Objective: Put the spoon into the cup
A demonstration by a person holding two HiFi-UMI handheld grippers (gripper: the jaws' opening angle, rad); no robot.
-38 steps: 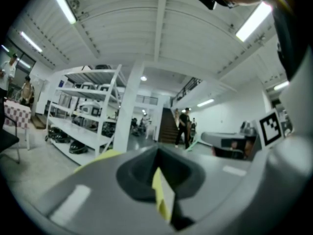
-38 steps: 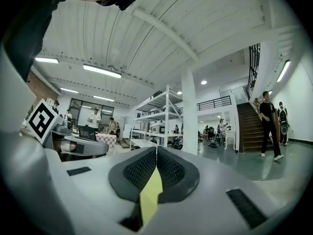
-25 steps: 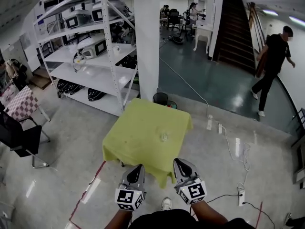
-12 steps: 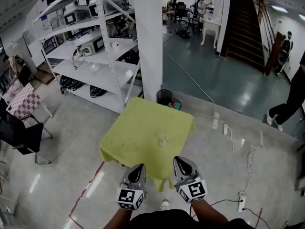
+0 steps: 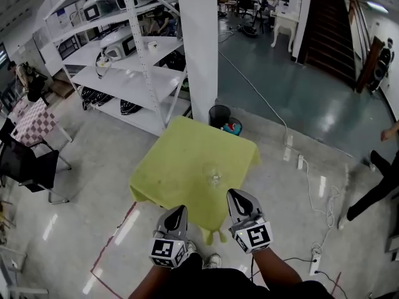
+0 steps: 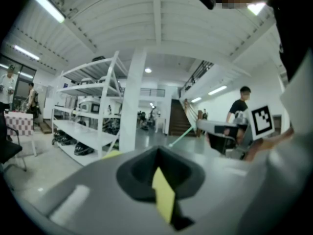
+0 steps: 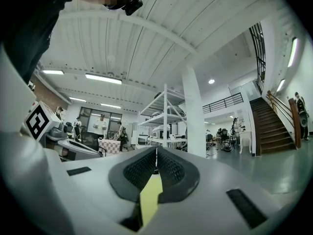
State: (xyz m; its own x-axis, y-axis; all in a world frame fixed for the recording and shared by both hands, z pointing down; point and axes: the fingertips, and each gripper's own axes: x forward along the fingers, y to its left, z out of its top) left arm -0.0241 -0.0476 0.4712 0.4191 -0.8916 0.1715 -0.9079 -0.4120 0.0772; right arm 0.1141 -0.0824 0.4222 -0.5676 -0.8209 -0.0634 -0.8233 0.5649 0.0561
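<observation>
- A small square surface [image 5: 181, 167], covered by a yellow-green cloth, is seen in the middle of the head view, standing on a pale glossy floor [image 5: 93, 185].
- A clear cup [image 5: 214, 177] is set upright on the surface, towards its near right part and well in from the edges.
- The spoon cannot be made out with certainty at this size. Only a small pale glint is seen at the cup.
- The left hand-held gripper [image 5: 177, 211] is held low at the near edge of the surface, left of the cup and apart from it. Its jaws are pressed together and nothing is gripped between them. Only a sliver of yellow-green is seen through the slot behind the tips in the left gripper view.
- The right hand-held gripper [image 5: 236, 196] is held beside the left one, its tip just below the cup in the head view and not touching it. Its ribbed jaws are likewise closed against each other and nothing is held.
- Both are pointed forward, towards the surface.
- A black bin [image 5: 219, 114] is placed just behind the far corner of the surface, by a white pillar [image 5: 199, 48].
- A white shelving rack [image 5: 124, 73] is seen further left.
- Cables and a power strip [image 5: 315, 258] are laid on the floor at the right.
</observation>
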